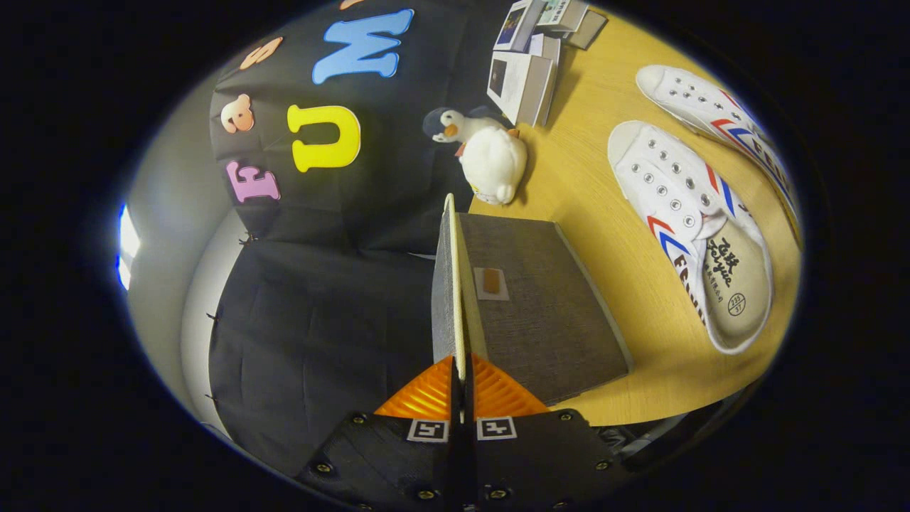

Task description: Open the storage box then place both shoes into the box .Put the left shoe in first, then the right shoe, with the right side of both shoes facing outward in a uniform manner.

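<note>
My gripper (461, 371) is shut on the thin cream edge of the lid (453, 284) of the grey fabric storage box (547, 313). The lid runs straight ahead from between the fingers and I see it edge-on. Beside it lies a broad grey face of the box with a small brown pull tab (490, 282). Two white canvas shoes with red and blue stripes lie on the wooden table, off to the side of the box. The nearer shoe (686, 227) shows its insole. The farther shoe (718, 117) lies beyond it.
A white plush bird (490, 156) sits on the table (590, 178) just past the box's far end. Several small cartons and cards (530, 64) are stacked behind it. The booth's black cloth wall (320, 320) hangs close along the lid's other side.
</note>
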Available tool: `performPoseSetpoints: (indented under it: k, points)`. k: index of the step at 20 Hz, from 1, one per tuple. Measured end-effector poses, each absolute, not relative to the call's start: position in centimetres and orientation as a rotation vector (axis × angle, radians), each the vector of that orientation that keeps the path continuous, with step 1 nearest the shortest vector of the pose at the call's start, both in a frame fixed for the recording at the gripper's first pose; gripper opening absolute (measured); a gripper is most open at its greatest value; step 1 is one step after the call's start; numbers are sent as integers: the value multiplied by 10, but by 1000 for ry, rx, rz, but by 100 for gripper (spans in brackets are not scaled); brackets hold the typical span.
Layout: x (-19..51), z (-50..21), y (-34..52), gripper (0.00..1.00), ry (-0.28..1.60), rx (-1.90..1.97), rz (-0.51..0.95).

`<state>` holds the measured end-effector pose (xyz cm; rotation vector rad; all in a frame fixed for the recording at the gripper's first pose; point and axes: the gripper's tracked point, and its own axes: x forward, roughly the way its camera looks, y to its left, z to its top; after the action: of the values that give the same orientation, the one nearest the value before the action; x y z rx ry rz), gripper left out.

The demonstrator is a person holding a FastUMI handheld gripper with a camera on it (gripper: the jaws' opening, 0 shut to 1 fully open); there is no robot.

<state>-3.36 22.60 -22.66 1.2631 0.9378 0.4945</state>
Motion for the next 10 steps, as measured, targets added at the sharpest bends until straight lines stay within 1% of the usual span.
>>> performPoseSetpoints:
  k: [10]
  points:
    - [-24, -154, 266, 0, 851, 1133, 621]
